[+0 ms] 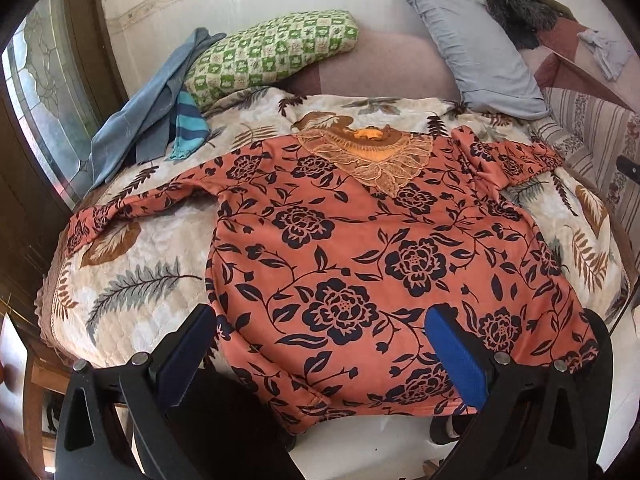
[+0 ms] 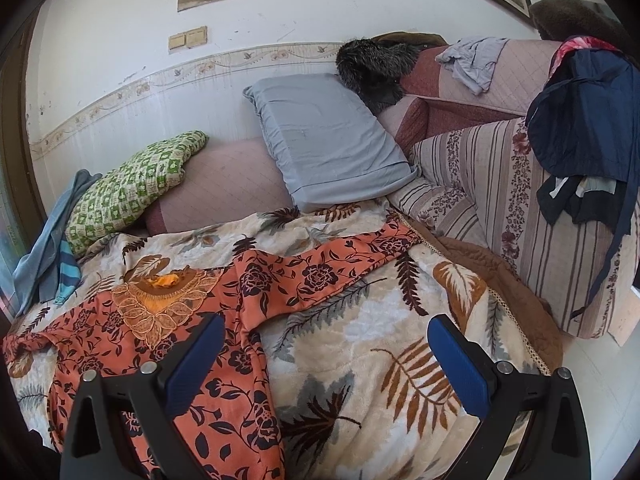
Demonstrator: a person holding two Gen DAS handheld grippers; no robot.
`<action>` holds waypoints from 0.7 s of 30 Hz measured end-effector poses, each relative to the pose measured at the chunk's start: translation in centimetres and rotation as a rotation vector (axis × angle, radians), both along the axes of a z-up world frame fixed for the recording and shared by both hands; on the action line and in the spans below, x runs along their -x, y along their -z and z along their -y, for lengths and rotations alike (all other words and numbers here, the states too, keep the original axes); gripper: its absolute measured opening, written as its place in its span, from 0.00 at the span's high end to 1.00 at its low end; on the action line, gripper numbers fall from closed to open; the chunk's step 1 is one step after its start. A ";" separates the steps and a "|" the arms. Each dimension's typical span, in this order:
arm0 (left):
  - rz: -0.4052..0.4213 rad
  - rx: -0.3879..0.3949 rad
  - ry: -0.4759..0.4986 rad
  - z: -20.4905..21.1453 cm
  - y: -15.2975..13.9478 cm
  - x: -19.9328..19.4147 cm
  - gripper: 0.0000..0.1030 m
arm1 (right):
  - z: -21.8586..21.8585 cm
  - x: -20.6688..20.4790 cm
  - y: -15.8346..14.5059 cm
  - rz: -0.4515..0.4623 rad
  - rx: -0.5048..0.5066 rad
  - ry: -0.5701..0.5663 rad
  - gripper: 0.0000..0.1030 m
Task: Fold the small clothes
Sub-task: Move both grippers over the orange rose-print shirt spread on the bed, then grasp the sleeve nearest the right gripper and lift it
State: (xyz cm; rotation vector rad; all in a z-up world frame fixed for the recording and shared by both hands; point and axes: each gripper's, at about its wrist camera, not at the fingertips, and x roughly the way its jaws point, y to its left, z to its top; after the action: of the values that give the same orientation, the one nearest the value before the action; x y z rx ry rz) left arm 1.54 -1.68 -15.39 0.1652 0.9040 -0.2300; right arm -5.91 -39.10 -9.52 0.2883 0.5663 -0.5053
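Note:
An orange top with black flowers [image 1: 360, 248] lies spread flat on a leaf-print blanket [image 1: 132, 276], lace collar at the far end, both sleeves stretched out sideways. It also shows in the right wrist view [image 2: 224, 360], with its right sleeve [image 2: 332, 268] reaching toward the sofa. My left gripper [image 1: 320, 344] is open and empty, hovering over the hem. My right gripper [image 2: 324, 364] is open and empty, above the top's right side edge and the blanket.
A green checked pillow [image 1: 272, 52], a grey-blue pillow [image 1: 472, 48] and blue clothes [image 1: 152, 120] lie at the far end by the wall. A striped sofa arm [image 2: 540, 216] draped with dark clothes [image 2: 580, 120] stands to the right.

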 end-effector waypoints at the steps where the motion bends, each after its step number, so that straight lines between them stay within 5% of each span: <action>1: -0.005 0.004 -0.011 -0.2 0.0 -0.5 0.00 | 0.8 -0.5 0.4 0.007 -0.022 0.000 0.01; 4: -0.006 0.002 -0.048 -0.6 -0.3 -2.5 0.00 | 4.3 -2.8 2.1 0.046 -0.136 0.001 0.01; 9: 0.050 0.020 -0.124 0.1 -0.7 -7.1 0.00 | 11.8 -6.7 7.9 0.153 -0.573 0.038 0.06; 12: 0.105 0.012 -0.155 1.8 -0.5 -10.7 0.00 | 14.7 -8.9 11.4 0.176 -0.744 0.111 0.11; 17: 0.216 -0.058 -0.188 5.5 0.4 -15.6 0.00 | 14.6 -13.0 12.3 0.039 -0.604 0.183 0.11; 21: 0.259 -0.100 -0.216 7.0 1.2 -17.9 0.00 | 9.5 -14.7 9.3 -0.044 -0.347 0.043 0.11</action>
State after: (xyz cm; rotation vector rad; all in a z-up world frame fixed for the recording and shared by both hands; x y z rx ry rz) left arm 19.48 -8.71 -16.55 0.1837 0.6697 0.0375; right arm 8.79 -48.61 -18.82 0.6220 0.6922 -0.4540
